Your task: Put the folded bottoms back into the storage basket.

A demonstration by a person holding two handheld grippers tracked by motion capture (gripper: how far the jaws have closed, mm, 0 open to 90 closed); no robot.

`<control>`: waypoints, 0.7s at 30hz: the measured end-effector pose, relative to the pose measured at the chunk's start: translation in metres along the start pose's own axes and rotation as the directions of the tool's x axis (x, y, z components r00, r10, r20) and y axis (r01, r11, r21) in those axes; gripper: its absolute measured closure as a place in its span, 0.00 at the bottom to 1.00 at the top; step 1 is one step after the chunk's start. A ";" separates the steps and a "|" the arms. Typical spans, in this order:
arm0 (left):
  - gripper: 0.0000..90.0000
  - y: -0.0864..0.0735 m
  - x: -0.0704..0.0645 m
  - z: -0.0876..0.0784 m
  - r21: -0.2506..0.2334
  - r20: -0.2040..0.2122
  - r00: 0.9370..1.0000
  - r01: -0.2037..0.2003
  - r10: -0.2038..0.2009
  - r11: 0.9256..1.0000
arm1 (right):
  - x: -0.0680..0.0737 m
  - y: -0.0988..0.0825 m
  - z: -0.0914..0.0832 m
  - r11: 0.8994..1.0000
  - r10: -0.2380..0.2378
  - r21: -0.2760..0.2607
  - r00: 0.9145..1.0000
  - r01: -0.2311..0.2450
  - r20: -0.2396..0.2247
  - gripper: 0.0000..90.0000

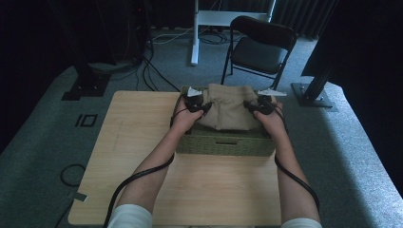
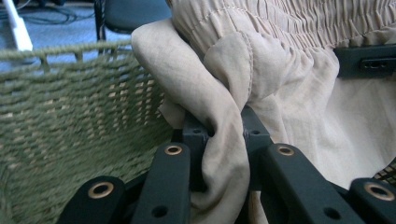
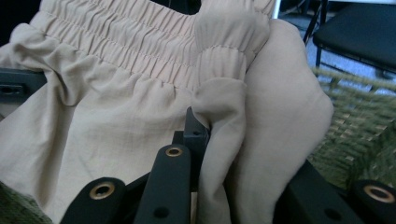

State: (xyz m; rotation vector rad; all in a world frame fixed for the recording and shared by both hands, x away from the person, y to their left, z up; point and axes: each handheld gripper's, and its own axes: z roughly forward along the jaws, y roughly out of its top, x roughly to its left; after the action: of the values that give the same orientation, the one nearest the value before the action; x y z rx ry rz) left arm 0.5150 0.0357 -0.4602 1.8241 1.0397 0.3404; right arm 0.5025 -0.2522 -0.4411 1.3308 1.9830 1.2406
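Observation:
A beige garment (image 1: 229, 110) with a gathered elastic waistband hangs over a green woven basket (image 1: 223, 145) at the table's far edge. My left gripper (image 1: 203, 108) is shut on the garment's left edge; in the left gripper view a fold of beige cloth (image 2: 219, 140) is pinched between the black jaws. My right gripper (image 1: 249, 107) is shut on the right edge, and the cloth (image 3: 219, 135) bunches between its jaws in the right gripper view. The garment stretches between the two grippers, its lower part down in the basket.
The wooden table (image 1: 138, 156) lies bare in front of the basket. A black folding chair (image 1: 259, 47) and a white stand (image 1: 195, 33) sit beyond the table. Black cables (image 1: 138, 178) trail from both grippers along the forearms.

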 end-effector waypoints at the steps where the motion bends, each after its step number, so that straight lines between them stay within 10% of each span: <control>1: 0.87 -0.001 0.000 0.002 0.008 -0.004 1.000 0.004 -0.004 1.000 | -0.002 -0.005 0.007 1.000 0.007 0.022 1.000 -0.007 0.009 0.86; 21: 0.87 -0.024 0.008 0.034 0.183 -0.077 0.997 0.026 -0.012 0.983 | -0.007 -0.033 0.049 0.982 0.025 0.188 0.999 -0.032 0.039 0.85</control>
State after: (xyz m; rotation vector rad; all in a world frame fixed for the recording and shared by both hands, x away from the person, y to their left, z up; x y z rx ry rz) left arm 0.5285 0.0251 -0.4989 1.9771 1.1729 0.3119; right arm 0.5262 -0.2418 -0.4944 1.4652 2.1055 1.0537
